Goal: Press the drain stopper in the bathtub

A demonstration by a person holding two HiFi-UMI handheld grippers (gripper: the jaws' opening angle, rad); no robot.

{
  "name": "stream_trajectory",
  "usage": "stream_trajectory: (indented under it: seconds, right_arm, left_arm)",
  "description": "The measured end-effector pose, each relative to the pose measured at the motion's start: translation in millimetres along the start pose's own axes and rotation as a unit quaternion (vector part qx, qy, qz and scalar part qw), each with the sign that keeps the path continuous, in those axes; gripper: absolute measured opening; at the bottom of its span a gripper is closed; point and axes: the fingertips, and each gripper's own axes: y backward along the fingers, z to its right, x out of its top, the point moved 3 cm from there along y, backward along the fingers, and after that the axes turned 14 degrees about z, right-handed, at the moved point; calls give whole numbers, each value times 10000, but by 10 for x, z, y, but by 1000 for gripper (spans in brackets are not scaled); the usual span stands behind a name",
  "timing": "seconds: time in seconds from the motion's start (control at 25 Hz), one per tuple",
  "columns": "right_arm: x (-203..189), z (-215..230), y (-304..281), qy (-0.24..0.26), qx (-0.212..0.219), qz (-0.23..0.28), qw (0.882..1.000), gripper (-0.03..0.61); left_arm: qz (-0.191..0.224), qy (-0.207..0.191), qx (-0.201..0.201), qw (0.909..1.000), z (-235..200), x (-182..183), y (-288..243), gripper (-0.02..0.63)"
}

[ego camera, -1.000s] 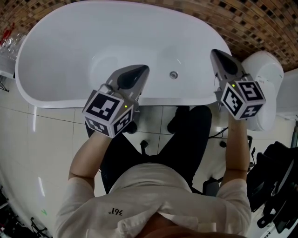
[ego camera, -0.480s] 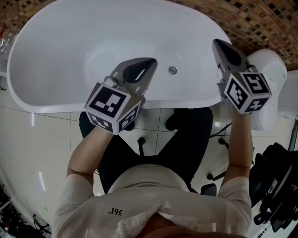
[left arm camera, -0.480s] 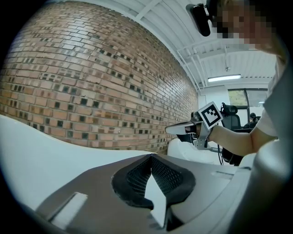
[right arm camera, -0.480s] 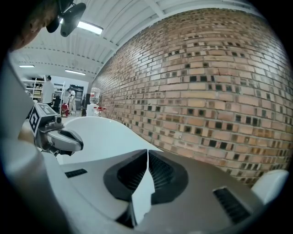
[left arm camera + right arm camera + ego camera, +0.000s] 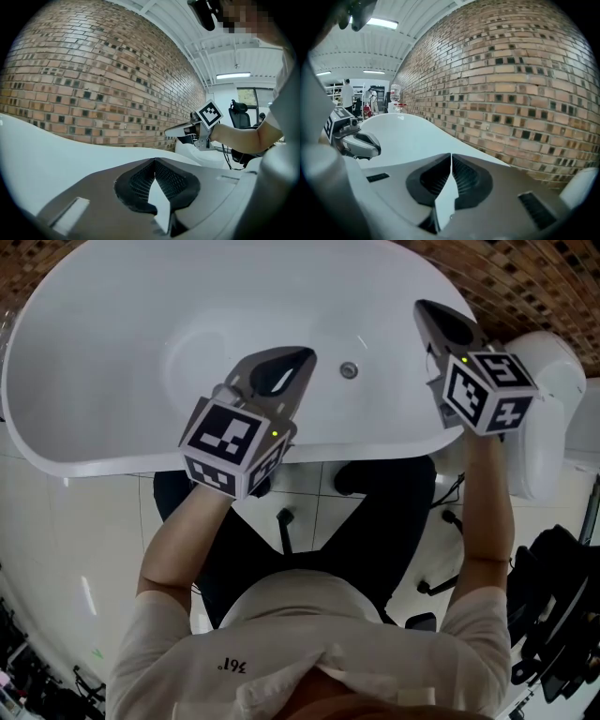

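both grippers have pushed further out over the tub since a second ago. left gripper (image 5: 302,356) tip is now nearer the drain stopper (image 5: 349,370). stopper sits on the bathtub (image 5: 112,352) floor, about 4 o'clock from that tip, apart from it, not touched.

left forearm (image 5: 173,549) bare, angled toward 1 o'clock, gripper nose tipped down into the basin. its jaws pressed together, tips meeting, nothing between.

right gripper (image 5: 424,307) above the tub's right-hand rim, 2 o'clock from the stopper. right forearm (image 5: 487,521) runs near straight toward 12 o'clock. jaws closed to a thin slit, empty.

tub: white, glossy, smooth oval shell. stopper: small round metallic disc. jaw pads (image 5: 140,180): dark, finely ribbed. brick wall (image 5: 93,70) behind: rough red-brown courses with dark inset bricks.
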Motion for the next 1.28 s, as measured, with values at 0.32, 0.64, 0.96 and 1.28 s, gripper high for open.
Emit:
stream_trajectory:
  seconds: [0.32,0.64,0.96,1.28]
  right_arm:
    - [-233,56,-291,-74,88,-219,9997,15]
    - [-594,159,-593,-169,205,-576,9980,15]
    - [-1180,348,-815,-396,121,-1155,9924,15]
    - [-1846,425,-1162,-458,250,-1685,9843,15]
  left_arm:
    - [-100,70,-70,9999,-133,-123,-218,5]
    - [-296,205,-88,9993,-206,-365,-387,5]
    - [-566,493,10,9972,-348,-720,-459,5]
    - [-693,579,27,9959,-547,-959,-649,5]
